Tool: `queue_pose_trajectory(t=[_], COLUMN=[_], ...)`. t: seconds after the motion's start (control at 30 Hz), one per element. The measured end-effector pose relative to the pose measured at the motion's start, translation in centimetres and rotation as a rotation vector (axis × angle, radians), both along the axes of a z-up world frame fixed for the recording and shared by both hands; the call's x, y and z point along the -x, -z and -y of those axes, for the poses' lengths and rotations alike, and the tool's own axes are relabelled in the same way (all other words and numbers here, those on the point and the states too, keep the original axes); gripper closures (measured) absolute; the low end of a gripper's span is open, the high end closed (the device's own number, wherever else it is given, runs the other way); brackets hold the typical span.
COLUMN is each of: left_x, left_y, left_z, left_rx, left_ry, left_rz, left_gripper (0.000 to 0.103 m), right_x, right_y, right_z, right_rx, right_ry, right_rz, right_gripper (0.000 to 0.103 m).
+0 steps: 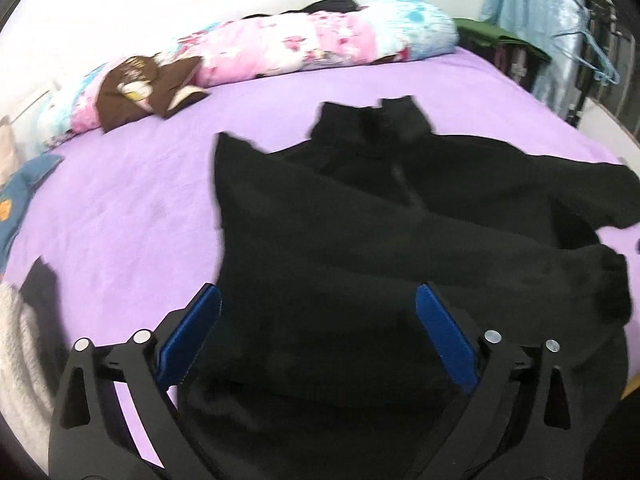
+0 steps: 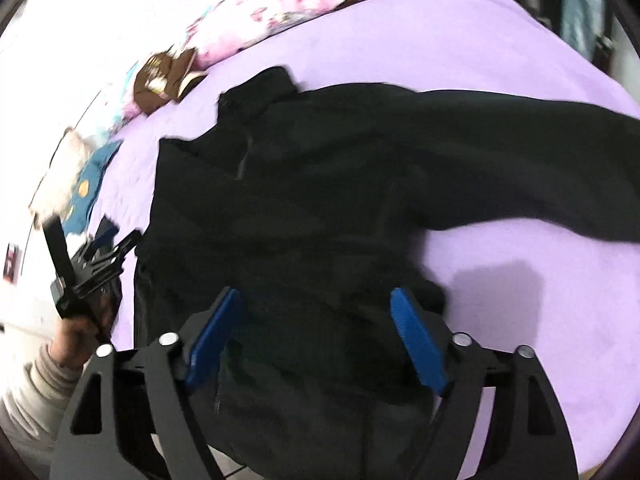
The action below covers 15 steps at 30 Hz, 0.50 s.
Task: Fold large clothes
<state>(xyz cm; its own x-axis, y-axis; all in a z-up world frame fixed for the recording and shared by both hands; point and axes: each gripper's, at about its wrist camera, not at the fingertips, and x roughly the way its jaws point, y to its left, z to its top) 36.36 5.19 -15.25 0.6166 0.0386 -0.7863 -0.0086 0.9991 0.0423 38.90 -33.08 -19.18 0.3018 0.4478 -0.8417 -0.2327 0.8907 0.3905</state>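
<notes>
Two grippers hang over one black garment (image 1: 360,240) spread on the bed's purple sheet (image 1: 132,216). The left gripper (image 1: 318,300) has its blue pads wide apart, and nothing is pinched between them; the dark cloth lies below and ahead of it, collar at the far end. The right gripper (image 2: 316,300) also stands open over the near hem, its pads clear of the fabric as far as the blur allows. In the right wrist view the left gripper (image 2: 116,240) shows off to the left, beside the garment's edge, held by a hand (image 2: 80,332) in a pale sleeve.

One sleeve (image 2: 540,168) trails far out to the right of the right gripper, and the body is rumpled, so a fold begun now would likely trap creases or leave that sleeve sticking out. Black on black hides layer edges; a pinch could easily catch both layers or miss the hem. A floral bolster (image 1: 280,48) lies well beyond.
</notes>
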Motion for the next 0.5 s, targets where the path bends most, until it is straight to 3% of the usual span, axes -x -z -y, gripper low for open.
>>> queue_pose_trajectory(t=[0.2,0.4,0.5], left_x=[-1.3,-1.8,-1.6], left_y=[4.1,9.0,9.6], left_z=[2.2,0.2,-0.1], left_rx=[-0.013,0.056,0.080], left_ry=[0.016,-0.033,-0.020], left_rz=[-0.088,-0.189,-0.173], left_gripper=[0.006,0.005,0.005], right_x=[-1.2,-1.7,-1.9], right_y=[5.5,9.6,10.4], right_z=[-1.6,0.5,0.6], right_rx=[0.083,0.022,0.026], right_ry=[0.024,0.091,0.084], right_rz=[-0.066,-0.124,-0.120], right_gripper=[0.025,0.024,0.023])
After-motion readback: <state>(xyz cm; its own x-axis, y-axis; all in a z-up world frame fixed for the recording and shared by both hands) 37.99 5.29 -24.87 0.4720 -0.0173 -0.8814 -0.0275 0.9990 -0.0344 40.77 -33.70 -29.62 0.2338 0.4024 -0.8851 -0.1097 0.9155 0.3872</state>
